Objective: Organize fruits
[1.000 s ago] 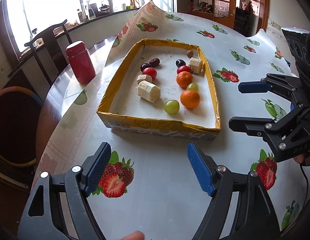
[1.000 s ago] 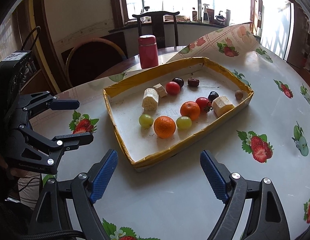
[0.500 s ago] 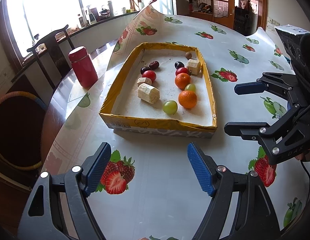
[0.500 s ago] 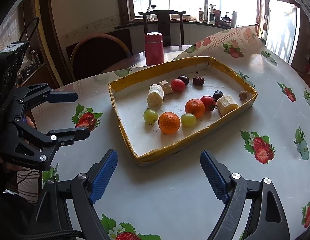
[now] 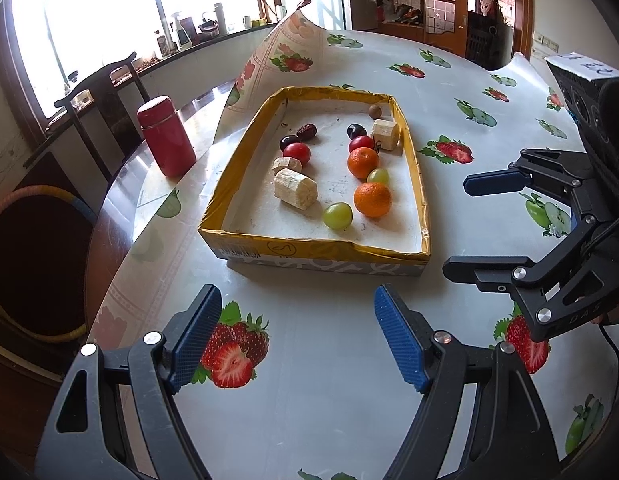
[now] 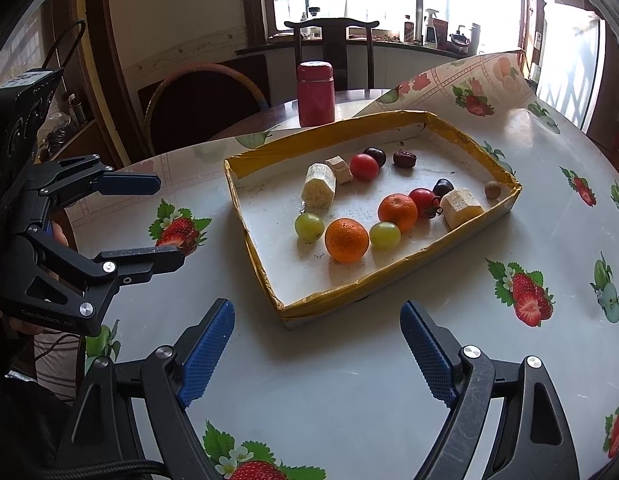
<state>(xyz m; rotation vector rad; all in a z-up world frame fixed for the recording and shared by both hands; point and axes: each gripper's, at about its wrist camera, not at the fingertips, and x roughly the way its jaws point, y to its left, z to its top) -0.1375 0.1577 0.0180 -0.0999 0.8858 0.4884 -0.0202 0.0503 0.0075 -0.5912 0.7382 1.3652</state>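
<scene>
Two hand-held grippers: left hand-held gripper [image 5: 297, 336] and right hand-held gripper [image 6: 317, 344] both hover over the worktop [image 5: 329, 380] short of the box, blue pads spread wide, nothing between them.
Left wrist view only: a cabinet room behind the table; right hand-held gripper seen from the side at the right edge.
Right wrist view only: left hand-held gripper at the left edge with fingers of the person's hand [image 6: 59, 236] behind it.
Box [image 5: 233, 176]: shallow, yellow-rimmed, white floor, resting on the strawberry-print cloth.
Left group in box: banana piece [image 5: 295, 189], small banana chunk [image 5: 286, 165], red tomato [image 5: 297, 153], dark grape [image 5: 287, 142], red date [image 5: 306, 132].
Right group in box: green grape [image 5: 337, 215], near orange [image 5: 372, 199], second green grape [image 5: 378, 176], far orange [image 5: 362, 162], second tomato [image 5: 361, 144], second dark grape [image 5: 355, 131], second banana piece [image 5: 385, 134], brown nut [image 5: 375, 111].
Around: red canister [image 5: 165, 142] left of the box; wooden chair [image 5: 105, 92] behind it; cloth corner curled up beyond the box.
</scene>
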